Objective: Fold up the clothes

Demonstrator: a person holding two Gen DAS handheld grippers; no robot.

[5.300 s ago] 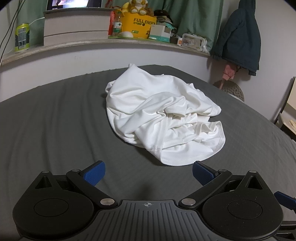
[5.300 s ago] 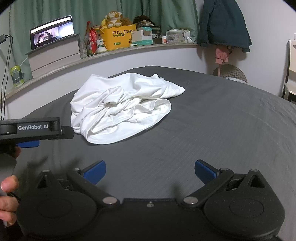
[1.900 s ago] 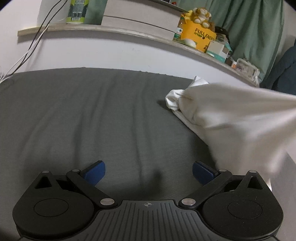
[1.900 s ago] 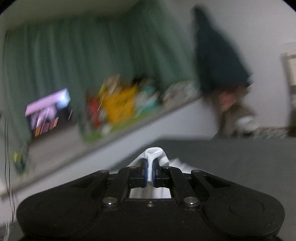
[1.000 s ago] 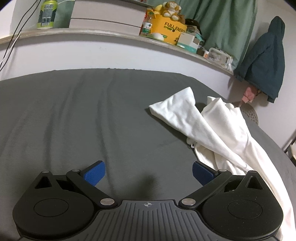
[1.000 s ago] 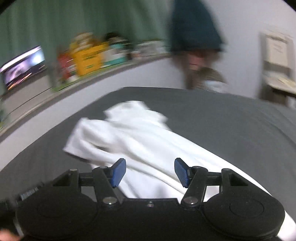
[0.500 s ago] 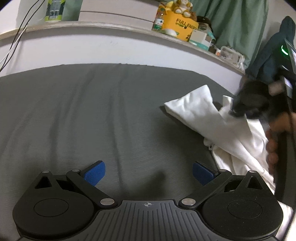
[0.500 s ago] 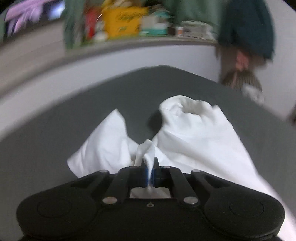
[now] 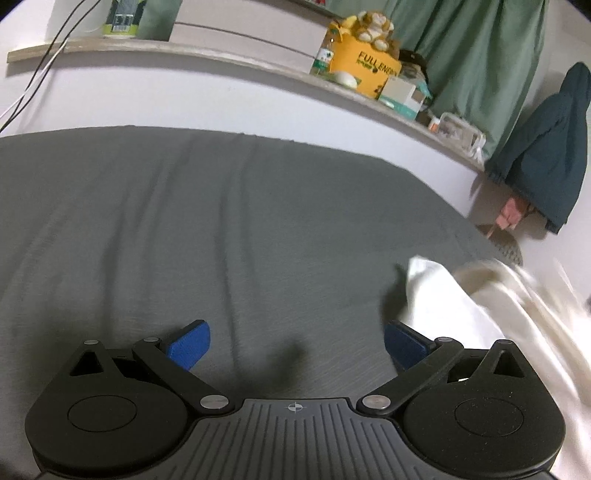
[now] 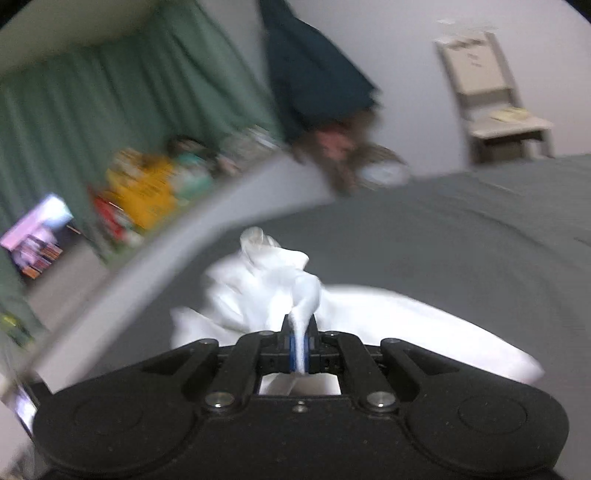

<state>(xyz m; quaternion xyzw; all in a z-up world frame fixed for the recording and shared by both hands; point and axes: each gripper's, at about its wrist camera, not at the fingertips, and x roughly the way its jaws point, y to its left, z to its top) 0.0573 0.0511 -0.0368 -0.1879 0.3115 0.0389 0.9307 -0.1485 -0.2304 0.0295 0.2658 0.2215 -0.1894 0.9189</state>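
While one tool (image 10: 300, 345) pinches the single white garment (image 10: 258, 291), the other (image 9: 295, 345) gapes.

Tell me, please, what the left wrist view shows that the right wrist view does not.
Only the left wrist view shows the open left gripper above bare grey sheet, and a sharp yellow box with a plush toy. Only the right wrist view shows the right gripper shut on the white garment, and a chair. Both show the garment, the sheet, the green curtain and a dark jacket.
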